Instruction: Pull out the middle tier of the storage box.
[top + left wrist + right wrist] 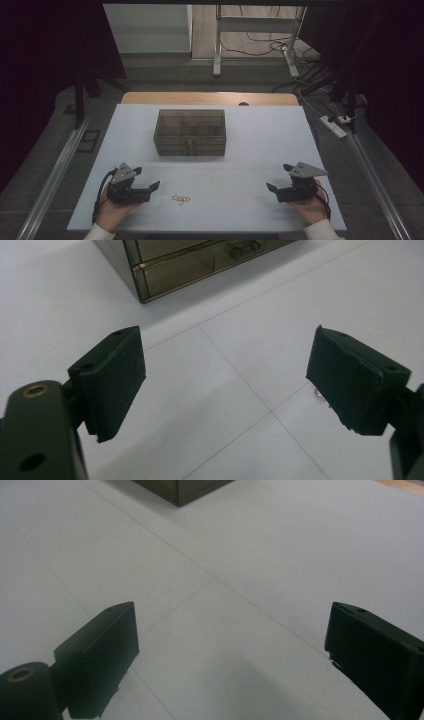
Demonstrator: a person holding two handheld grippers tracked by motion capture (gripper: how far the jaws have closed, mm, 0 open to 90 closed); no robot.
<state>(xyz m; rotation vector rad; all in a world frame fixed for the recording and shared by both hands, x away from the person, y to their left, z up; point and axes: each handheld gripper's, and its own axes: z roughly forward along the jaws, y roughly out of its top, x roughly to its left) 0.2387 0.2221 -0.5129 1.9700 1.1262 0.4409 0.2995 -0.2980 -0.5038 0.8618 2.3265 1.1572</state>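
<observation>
Small cluster of thin gold-coloured metal rings [181, 199] lying flat on the white desk top [250, 150], near the front edge and a little left of its middle. Just beside it, toward the front-left corner, left gripper [156, 185] of black plastic, resting low in a hand [112, 212], jaws spread wide with nothing between them, tips aimed toward the rings but apart from them. In the left gripper view, a glint of the rings peeking out from behind the right-hand jaw, bare desk between the pads [117, 382]. Well apart, near the front-right corner, right gripper [270, 187], also wide and empty, facing inward across bare white surface. Farther back, at the middle of the desk, smoky translucent plastic box with compartments and stacked drawers [189, 132], shut, well apart from rings and both grippers. Judged step: the very start, both tools parked, nothing yet picked up. Next move likely a short reach of the left gripper to the rings: lowering the tips to the surface, straddling one ring edge-on, closing gently, since thin flat rings slip easily. Probably bound for the box, though which compartment cannot be told.
</observation>
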